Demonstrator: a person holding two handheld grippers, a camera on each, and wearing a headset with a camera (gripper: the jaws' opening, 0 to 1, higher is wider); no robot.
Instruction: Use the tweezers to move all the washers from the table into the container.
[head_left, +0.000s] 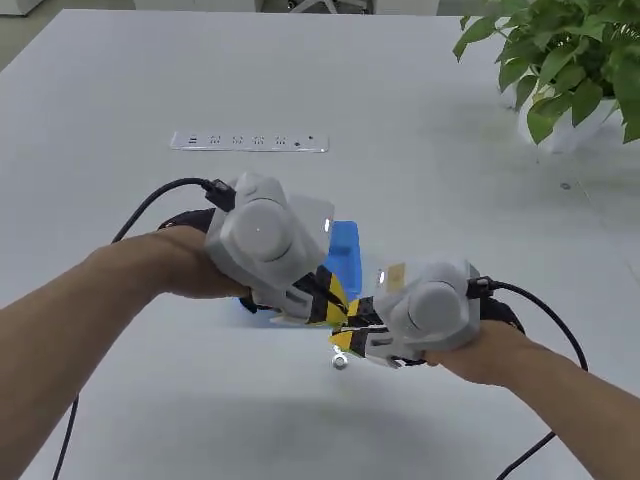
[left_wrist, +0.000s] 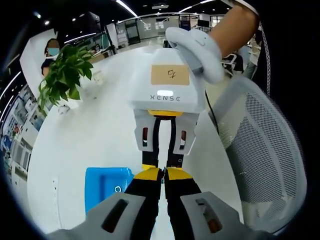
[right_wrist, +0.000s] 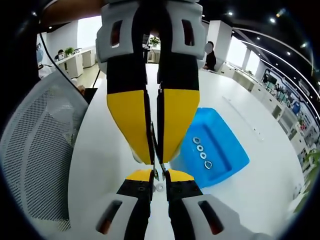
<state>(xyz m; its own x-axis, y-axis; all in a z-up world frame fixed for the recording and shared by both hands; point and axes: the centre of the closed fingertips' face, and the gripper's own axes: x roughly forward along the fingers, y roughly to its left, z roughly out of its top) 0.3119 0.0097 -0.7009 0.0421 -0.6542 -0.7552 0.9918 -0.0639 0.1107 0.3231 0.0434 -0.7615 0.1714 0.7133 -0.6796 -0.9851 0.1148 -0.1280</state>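
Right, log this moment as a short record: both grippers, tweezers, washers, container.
left gripper: tip to tip with the right gripper, pads closed on a thin metal strip
tweezers: apparently that strip, pointing down at the table
right gripper: jaws nearly together; what they grip is unclear
container: blue, on the table beside the gripper tips
washers in container: four, in a row
loose washer: one, on the table just under the tips
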